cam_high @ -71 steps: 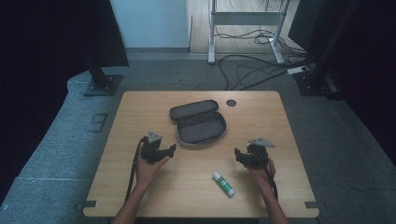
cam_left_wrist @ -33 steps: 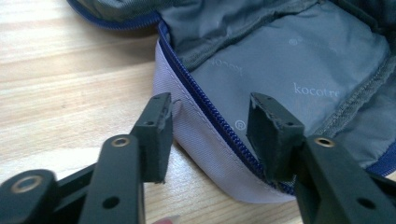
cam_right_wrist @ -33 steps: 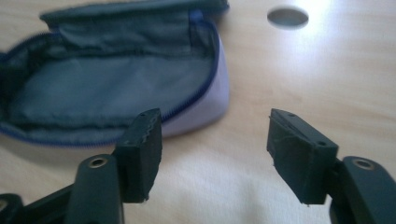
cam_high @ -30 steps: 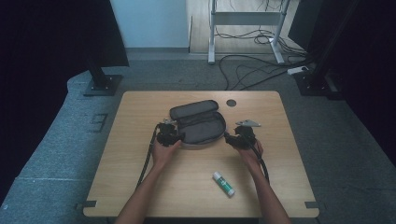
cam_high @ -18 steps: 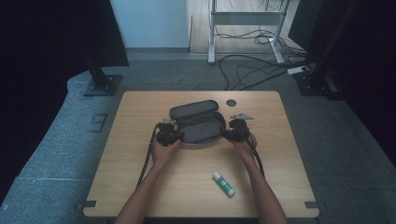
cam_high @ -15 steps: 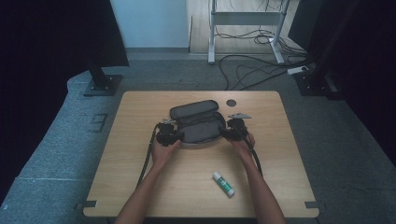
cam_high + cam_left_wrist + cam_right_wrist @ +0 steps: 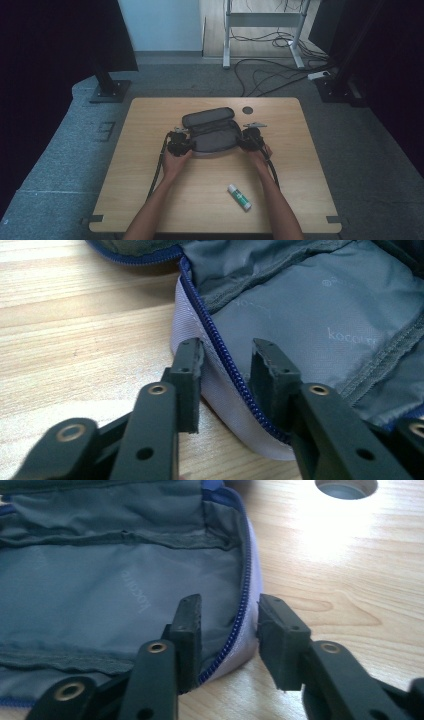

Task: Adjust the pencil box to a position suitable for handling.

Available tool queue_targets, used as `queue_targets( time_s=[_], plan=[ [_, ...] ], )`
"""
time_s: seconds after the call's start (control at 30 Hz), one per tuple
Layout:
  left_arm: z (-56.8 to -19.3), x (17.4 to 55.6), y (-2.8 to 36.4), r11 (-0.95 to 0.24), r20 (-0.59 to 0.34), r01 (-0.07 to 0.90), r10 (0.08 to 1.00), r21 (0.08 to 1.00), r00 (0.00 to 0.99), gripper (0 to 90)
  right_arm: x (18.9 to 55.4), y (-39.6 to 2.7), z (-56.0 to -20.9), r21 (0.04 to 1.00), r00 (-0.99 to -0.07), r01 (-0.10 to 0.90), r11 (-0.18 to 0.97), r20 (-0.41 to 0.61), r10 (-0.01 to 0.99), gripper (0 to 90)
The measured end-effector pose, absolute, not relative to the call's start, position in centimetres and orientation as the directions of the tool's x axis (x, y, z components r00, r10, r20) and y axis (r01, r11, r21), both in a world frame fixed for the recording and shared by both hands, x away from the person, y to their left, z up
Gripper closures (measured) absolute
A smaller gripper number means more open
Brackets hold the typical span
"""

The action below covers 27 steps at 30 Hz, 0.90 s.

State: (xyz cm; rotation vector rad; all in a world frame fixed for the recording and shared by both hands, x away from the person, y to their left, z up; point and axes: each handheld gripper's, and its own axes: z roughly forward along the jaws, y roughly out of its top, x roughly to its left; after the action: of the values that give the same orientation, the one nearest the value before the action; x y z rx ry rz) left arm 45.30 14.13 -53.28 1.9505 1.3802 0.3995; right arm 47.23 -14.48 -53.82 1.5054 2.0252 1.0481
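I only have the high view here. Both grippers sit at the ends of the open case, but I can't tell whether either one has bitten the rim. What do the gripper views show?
Observer: The left gripper is open, its jaws straddling the case wall, blue zipper between them, not clamped.
Operator: And the right?
Observer: The right gripper is likewise open astride the zipper edge at its end, one jaw inside over the lining, one outside over the table.
Operator: Anything inside the case?
Observer: What shows is grey lining with faint printed lettering; no contents appear there.
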Motion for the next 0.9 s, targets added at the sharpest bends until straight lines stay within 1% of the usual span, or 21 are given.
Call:
queue_targets(
  time_s=[0.2,0.27,0.37,0.4,0.43,0.53,0.7,0.9],
  plan=[
    [-53.4,45.5,14.5,-0.178,-0.155,0.698,0.909,0.694,0.386,72.7,47.4,-14.5,-54.2,0.744,-0.303,0.655,0.13,0.101,0.948,70.8],
    [-53.5,45.6,14.6,-0.175,-0.158,0.699,0.91,0.694,0.384,76.5,47.4,-14.5,-54.2,0.742,-0.295,0.658,0.13,0.095,0.951,74.4],
    [-53.5,45.7,14.7,-0.165,-0.17,0.701,0.908,0.694,0.382,80.0,47.3,-14.3,-54.1,0.746,-0.285,0.654,0.126,0.088,0.955,80.6],
    [-53.5,45.7,14.7,-0.165,-0.17,0.701,0.908,0.694,0.382,81.2,47.3,-14.3,-54.1,0.746,-0.285,0.654,0.126,0.088,0.955,80.6],
    [-53.5,45.8,14.8,-0.159,-0.177,0.7,0.907,0.697,0.382,82.2,47.3,-14.3,-54.1,0.751,-0.283,0.648,0.128,0.082,0.955,83.4],
    [-53.5,45.8,14.9,-0.158,-0.18,0.697,0.905,0.699,0.385,83.9,47.3,-14.2,-54.0,0.757,-0.286,0.64,0.127,0.081,0.955,84.8],
    [-53.3,45.6,14.9,-0.163,-0.176,0.688,0.902,0.708,0.394,86.4,47.1,-14.5,-53.9,0.763,-0.299,0.637,0.113,0.109,0.948,85.7],
    [-52.0,45.1,15.2,-0.16,-0.179,0.663,0.893,0.731,0.413,86.8,46.4,-14.8,-52.4,0.792,-0.315,0.604,0.091,0.131,0.94,86.2]
  ],
)
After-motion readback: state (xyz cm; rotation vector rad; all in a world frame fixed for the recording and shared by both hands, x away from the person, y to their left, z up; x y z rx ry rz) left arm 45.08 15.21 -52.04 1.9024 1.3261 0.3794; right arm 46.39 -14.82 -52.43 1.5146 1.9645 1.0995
